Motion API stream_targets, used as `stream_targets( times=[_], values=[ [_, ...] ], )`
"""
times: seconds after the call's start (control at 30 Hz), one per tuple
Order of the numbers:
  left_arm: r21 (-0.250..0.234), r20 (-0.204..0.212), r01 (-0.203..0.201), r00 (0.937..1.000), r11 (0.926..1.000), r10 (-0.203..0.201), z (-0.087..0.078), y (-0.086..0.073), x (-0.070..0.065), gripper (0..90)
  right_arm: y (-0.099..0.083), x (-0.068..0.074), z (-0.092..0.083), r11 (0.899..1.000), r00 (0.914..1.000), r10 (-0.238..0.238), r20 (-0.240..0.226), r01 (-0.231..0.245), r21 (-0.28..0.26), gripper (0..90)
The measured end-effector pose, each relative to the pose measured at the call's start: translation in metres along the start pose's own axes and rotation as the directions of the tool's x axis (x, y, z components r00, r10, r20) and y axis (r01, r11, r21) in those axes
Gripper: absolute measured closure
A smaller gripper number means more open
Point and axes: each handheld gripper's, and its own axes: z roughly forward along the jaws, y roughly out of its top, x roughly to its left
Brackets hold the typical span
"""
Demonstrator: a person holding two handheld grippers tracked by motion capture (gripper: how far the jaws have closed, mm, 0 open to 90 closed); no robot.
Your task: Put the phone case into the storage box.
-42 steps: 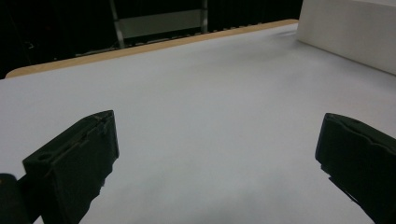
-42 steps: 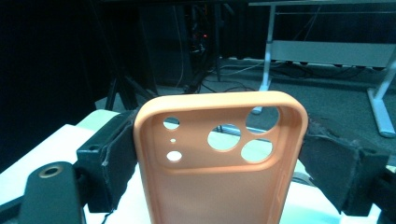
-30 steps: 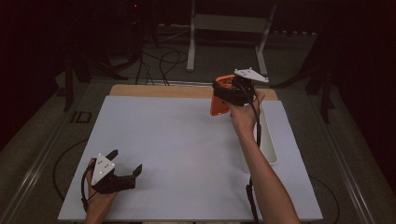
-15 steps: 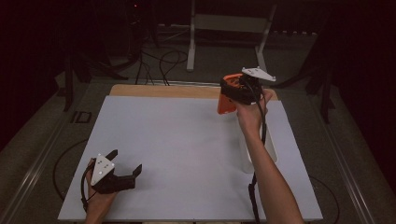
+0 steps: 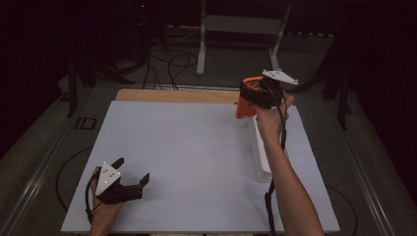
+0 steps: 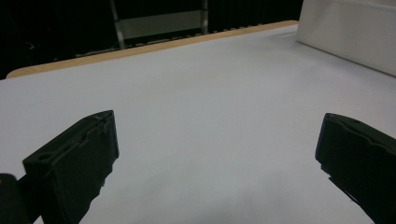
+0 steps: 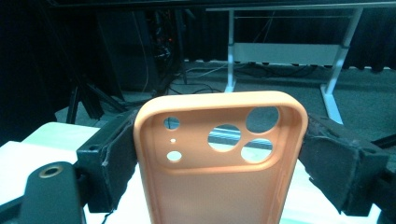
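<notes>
An orange phone case point(image 7: 219, 163) with round camera holes stands upright between the black jaws of my right gripper point(image 7: 219, 154), and both pads press on its long edges. In the high view the same orange phone case point(image 5: 244, 104) hangs under my right gripper point(image 5: 255, 96), held above the far right of the white table top point(image 5: 187, 157). My left gripper point(image 5: 132, 174) rests near the front left corner of the table. Its jaws stand wide apart in the left gripper view, with nothing between the left gripper point(image 6: 217, 154) pads but bare table.
A long white tray point(image 5: 260, 157) lies along the right side of the table, under my right forearm; its wall point(image 6: 348, 32) shows at the upper right of the left gripper view. A wooden strip point(image 5: 177, 96) edges the far side. Dark floor, cables and a white stand point(image 5: 236, 29) lie beyond.
My right gripper has carried the orange phone case a little to the right and slightly up, toward the table's far right corner. The left gripper has stayed where it was.
</notes>
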Motion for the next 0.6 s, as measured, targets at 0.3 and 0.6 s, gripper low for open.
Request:
stream_targets(
  times=[0.3,0.6],
  values=[
    [0.001,0.0,-0.001,1.0,1.0,0.001,0.0,0.0,0.0,0.3,0.0,-0.008,0.0,1.0,0.9997,0.008,0.024,-0.008,0.003,16.4],
    [0.002,0.0,0.0,1.0,1.0,0.0,0.0,0.0,0.0,0.3,0.0,-0.017,0.002,1.0,0.9985,0.018,0.052,-0.019,0.013,16.4]
  ],
)
